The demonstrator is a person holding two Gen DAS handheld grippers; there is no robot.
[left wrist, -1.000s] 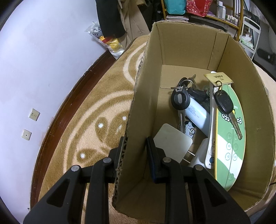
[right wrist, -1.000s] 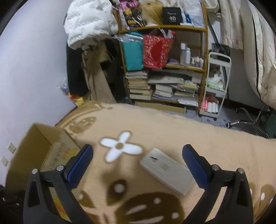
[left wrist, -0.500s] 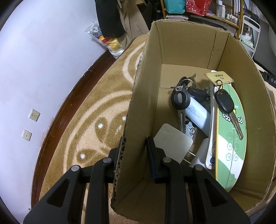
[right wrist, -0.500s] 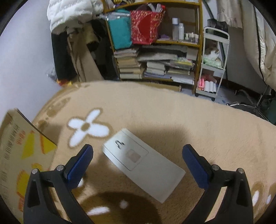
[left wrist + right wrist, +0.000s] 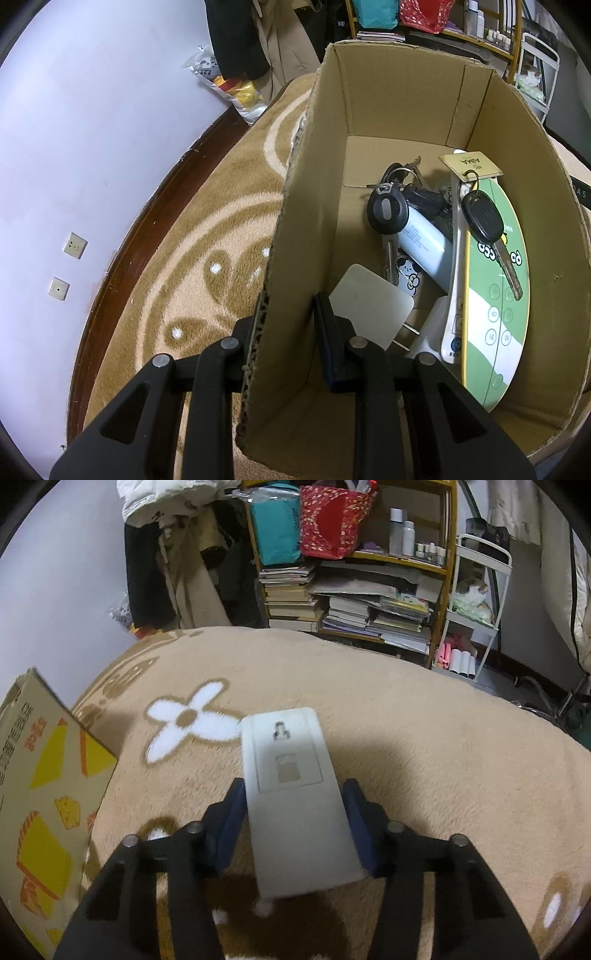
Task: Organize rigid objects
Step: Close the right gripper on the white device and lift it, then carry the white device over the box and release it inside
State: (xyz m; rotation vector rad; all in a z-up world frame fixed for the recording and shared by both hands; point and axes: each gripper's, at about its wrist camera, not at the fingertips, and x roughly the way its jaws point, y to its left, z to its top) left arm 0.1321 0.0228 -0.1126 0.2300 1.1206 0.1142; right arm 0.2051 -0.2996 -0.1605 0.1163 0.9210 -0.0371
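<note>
Left gripper (image 5: 291, 328): jaws clamped on the near left wall of the cardboard box (image 5: 391, 88), one finger outside, one inside.
Right gripper (image 5: 295, 823): jaws closed on both long edges of the white rectangular device (image 5: 295, 794), back face up, over the tan rug (image 5: 424, 738).
Box contents: black round key fob (image 5: 386, 212), black car key (image 5: 484, 218), pale cylinder (image 5: 424, 247), green-and-white oval remote (image 5: 498, 306), white square card (image 5: 365, 306), panda sticker (image 5: 406, 275).
Readable writing: "AIMA" on the yellow tag (image 5: 471, 164) ringed to the car key; other print too small to read.
Box exterior: yellow and orange graphics, seen at left of the right wrist view.
Background: bookshelf (image 5: 354, 602) stacked with books, red bag (image 5: 332, 520), teal bag (image 5: 277, 531).
</note>
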